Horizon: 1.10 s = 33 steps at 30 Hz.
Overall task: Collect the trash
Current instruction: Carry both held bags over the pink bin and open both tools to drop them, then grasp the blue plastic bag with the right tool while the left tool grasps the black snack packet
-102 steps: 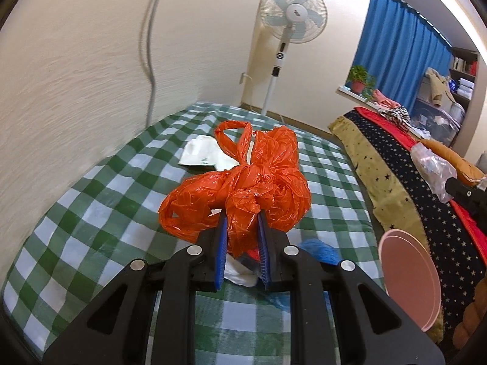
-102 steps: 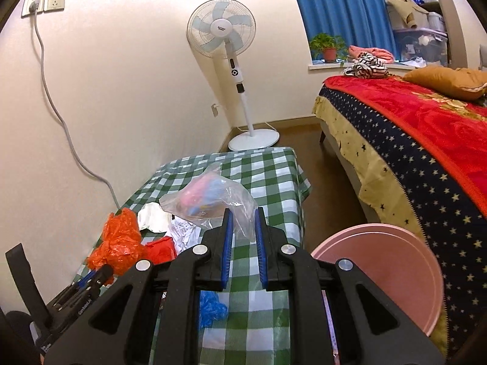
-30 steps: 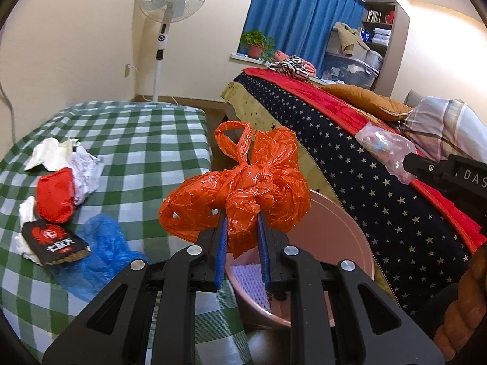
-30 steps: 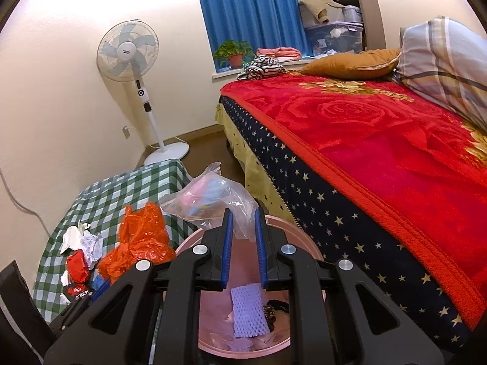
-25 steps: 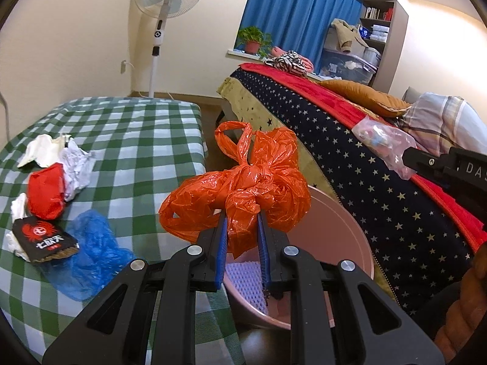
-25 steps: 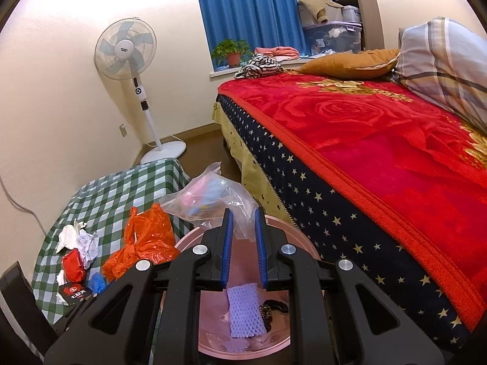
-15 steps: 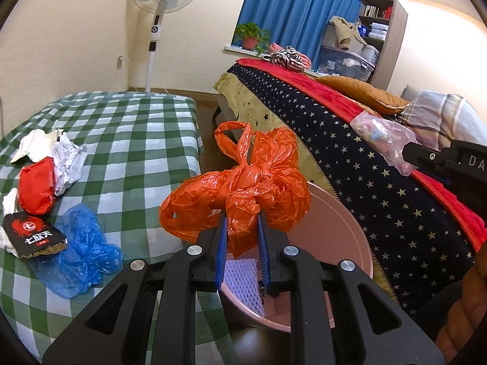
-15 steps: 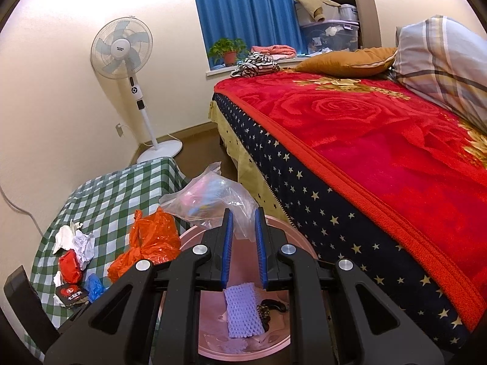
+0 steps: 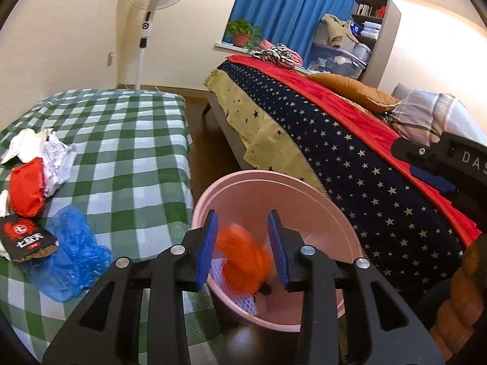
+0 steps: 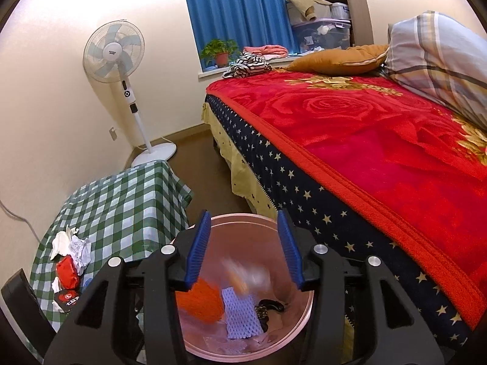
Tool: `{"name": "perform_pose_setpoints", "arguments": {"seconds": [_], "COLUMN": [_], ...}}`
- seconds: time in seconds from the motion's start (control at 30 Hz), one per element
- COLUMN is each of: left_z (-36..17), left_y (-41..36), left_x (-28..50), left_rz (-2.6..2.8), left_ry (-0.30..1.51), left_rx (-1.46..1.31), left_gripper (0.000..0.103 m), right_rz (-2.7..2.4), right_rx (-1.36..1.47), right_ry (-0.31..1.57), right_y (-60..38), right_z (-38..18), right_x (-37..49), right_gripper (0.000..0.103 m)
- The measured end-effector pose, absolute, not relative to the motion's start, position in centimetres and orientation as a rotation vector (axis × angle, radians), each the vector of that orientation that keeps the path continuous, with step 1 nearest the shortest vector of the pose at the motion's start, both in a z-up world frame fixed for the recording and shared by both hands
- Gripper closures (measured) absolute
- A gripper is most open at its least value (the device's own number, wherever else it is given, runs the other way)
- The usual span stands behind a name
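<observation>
Left gripper: the black two-finger left gripper [image 9: 243, 245] with blue pads hangs over the bin; its jaws are opening and grip nothing.
Between left jaws: the crumpled orange plastic bag [image 9: 243, 258] shows blurred in the gap, below the pads and clear of them, inside the bin.
Right gripper: the black right gripper [image 10: 245, 251] with blue pads also hangs over the bin; its jaws are opening, with no pad pressing on anything.
Between right jaws: the clear plastic bag with pale contents [image 10: 248, 273] appears as a blur in the gap, free of the pads, over the bin's inside.
Bin: the round pink plastic bin [image 9: 319, 196] stands on the floor between the table and the bed.
Bin contents: the orange bag at the left side, a lilac foam net sleeve [image 10: 239, 313] in the middle, a small dark item [image 10: 269, 307] beside it.
Table: the table under a green-and-white checked cloth [image 9: 127, 140] is just left of the bin.
Trash on table: a crumpled blue plastic glove [image 9: 70, 252], a black snack packet with a red crab logo [image 9: 26, 238], a red wrapper [image 9: 26, 188], white crumpled paper [image 9: 54, 158].
Bed: a red rose-patterned blanket [image 10: 380, 140] over a dark starred sheet, right of the bin.
Fan: a white standing fan [image 10: 114, 54] by the wall.
</observation>
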<state>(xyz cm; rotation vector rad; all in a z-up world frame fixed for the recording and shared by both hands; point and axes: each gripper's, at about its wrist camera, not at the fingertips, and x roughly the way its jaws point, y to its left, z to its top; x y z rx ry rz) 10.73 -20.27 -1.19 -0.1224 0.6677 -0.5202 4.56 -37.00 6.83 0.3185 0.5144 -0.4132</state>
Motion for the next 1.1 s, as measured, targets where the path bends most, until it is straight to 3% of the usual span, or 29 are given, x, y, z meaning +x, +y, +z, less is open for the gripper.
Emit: {"name": "perform_pose_setpoints", "arguments": {"seconds": [0.67, 1.1], "left_z": [1.2, -0.9], "left_y": [-12.3, -2.8], "left_x": [10.0, 10.4], "left_rz": [-0.334, -0.067], "left_ry": [0.611, 0.633], "left_rx": [-0.136, -0.238], "left_gripper": [0.076, 0.076], "right_rz": [-0.247, 0.023], "right_rx": [0.258, 0.204], "right_ry": [0.523, 0.586], "right_y": [-32.6, -23.6], "right_z": [6.2, 3.5], "right_x": [5.6, 10.4], "right_gripper": [0.058, 0.068]}}
